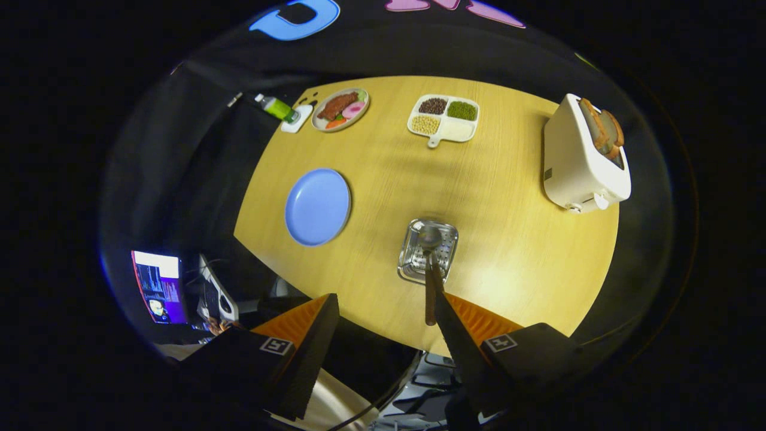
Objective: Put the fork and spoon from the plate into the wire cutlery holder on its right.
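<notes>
I look down on a round wooden table (514,251) from well above it. The blue plate (317,206) lies bare. To its right stands the wire cutlery holder (444,254), seen from the top. A spoon (429,237) stands in it, bowl up, and its brown handle (429,299) runs back toward me. I cannot make out the fork. My gripper (384,297) is open with nothing between its fingers. The handle's end lies right beside the right fingertip (446,311); I cannot tell whether they touch.
A white toaster (583,158) with bread in it stands at the right. At the far side are a divided white dish of beans (446,117), a plate of food (340,109) and a green bottle (274,106). A lit screen (158,286) sits below the table's left edge.
</notes>
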`<state>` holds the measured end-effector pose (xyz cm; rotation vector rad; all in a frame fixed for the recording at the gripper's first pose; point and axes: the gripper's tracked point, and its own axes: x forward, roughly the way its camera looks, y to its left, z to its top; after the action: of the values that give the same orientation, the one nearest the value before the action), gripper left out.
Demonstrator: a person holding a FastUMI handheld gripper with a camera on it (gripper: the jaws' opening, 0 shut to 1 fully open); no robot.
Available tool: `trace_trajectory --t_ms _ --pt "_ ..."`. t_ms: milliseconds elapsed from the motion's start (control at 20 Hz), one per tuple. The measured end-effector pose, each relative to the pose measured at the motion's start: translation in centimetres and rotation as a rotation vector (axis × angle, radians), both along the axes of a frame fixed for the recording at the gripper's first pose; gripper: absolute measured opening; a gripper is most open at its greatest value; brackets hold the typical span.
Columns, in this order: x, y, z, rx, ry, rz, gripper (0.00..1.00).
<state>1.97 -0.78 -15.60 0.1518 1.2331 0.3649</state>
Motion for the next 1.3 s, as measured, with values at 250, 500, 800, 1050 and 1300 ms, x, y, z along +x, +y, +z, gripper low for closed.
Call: trace_trajectory --t_ms 250,500,800,1050,1300 --pt "0.6 0.7 6.2 0.049 -0.251 -0.134 1.00" --pt "-0.8 0.6 12.0 0.069 -0.452 -0.238 0.99" --pt "0.0 0.8 17.9 0.091 -0.758 -0.383 0.99" --pt "0.4 0.3 20.0 0.078 -0.949 -0.452 0.99" --pt "0.2 -0.2 19.8 -0.017 -1.084 -0.460 0.99"
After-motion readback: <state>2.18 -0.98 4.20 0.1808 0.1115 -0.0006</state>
